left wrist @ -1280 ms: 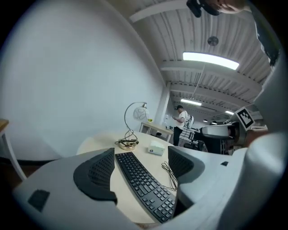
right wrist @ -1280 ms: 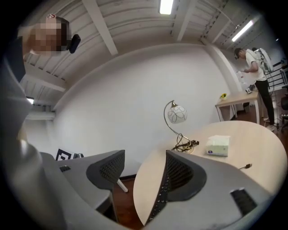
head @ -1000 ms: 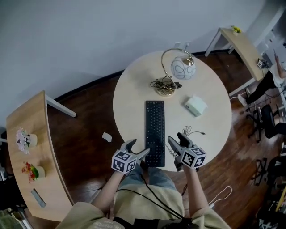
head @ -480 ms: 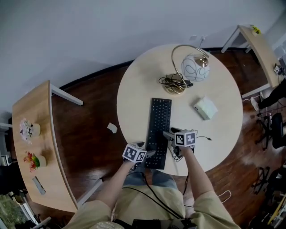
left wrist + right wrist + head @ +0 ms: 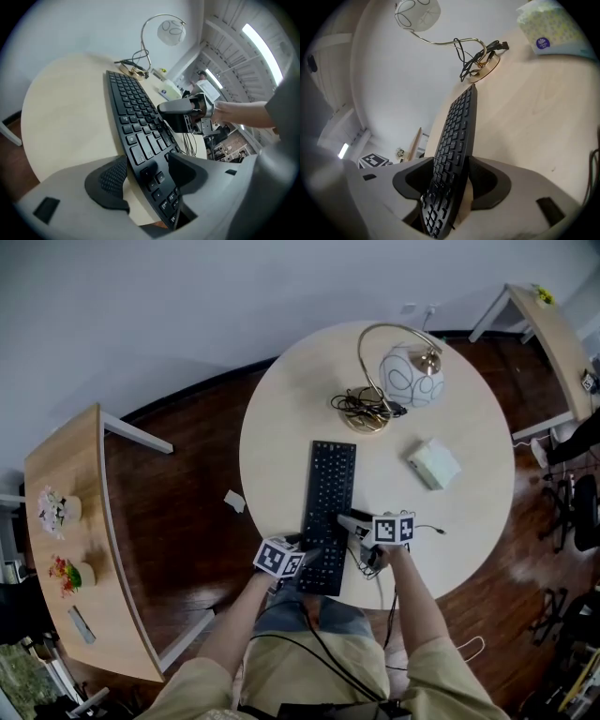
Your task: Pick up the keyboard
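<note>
Pinching the black keyboard (image 5: 328,507) at its near end, flat on the round table (image 5: 281,442) by the front edge: left gripper (image 5: 305,557) on its left side, jaws just closed onto it, and right gripper (image 5: 352,524) clamped on its right side. Farther back, a globe lamp (image 5: 411,376) and a white box (image 5: 433,463).

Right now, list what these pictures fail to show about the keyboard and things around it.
Lettering on the keyboard: too small in the head view, smeared in both gripper views.
Its near end: hidden behind the right tool in that tool's view.
Tissue pack: clipped by that view's edge, print unreadable.
Thin cable: partly under that tool, head view.
</note>
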Action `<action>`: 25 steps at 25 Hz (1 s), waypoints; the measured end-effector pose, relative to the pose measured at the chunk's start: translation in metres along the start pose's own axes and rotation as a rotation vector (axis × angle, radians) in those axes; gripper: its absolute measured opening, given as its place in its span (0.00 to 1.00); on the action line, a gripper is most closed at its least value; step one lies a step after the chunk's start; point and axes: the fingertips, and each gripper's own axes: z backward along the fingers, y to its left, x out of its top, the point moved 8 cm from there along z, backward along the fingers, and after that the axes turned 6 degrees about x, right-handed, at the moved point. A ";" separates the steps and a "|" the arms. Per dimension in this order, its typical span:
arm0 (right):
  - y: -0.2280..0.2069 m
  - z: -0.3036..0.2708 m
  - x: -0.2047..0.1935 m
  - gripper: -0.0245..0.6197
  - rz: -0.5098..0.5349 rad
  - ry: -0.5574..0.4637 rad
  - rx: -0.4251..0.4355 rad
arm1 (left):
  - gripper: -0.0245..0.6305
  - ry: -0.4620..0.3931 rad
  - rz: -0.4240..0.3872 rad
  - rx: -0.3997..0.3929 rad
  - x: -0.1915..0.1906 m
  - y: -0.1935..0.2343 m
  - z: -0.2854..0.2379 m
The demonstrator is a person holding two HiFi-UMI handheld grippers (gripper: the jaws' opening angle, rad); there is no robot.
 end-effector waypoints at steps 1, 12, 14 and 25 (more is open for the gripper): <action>0.000 0.000 -0.001 0.41 -0.009 -0.005 0.015 | 0.44 -0.002 -0.003 0.011 0.000 0.000 0.000; 0.005 -0.004 0.006 0.40 -0.041 -0.059 0.141 | 0.36 -0.113 0.087 -0.133 -0.003 0.002 -0.005; 0.012 -0.002 0.013 0.40 -0.034 -0.093 0.173 | 0.33 -0.139 0.122 -0.160 -0.006 0.001 -0.007; 0.051 0.022 0.033 0.39 0.007 -0.174 0.307 | 0.25 -0.353 0.212 -0.319 0.001 -0.015 0.028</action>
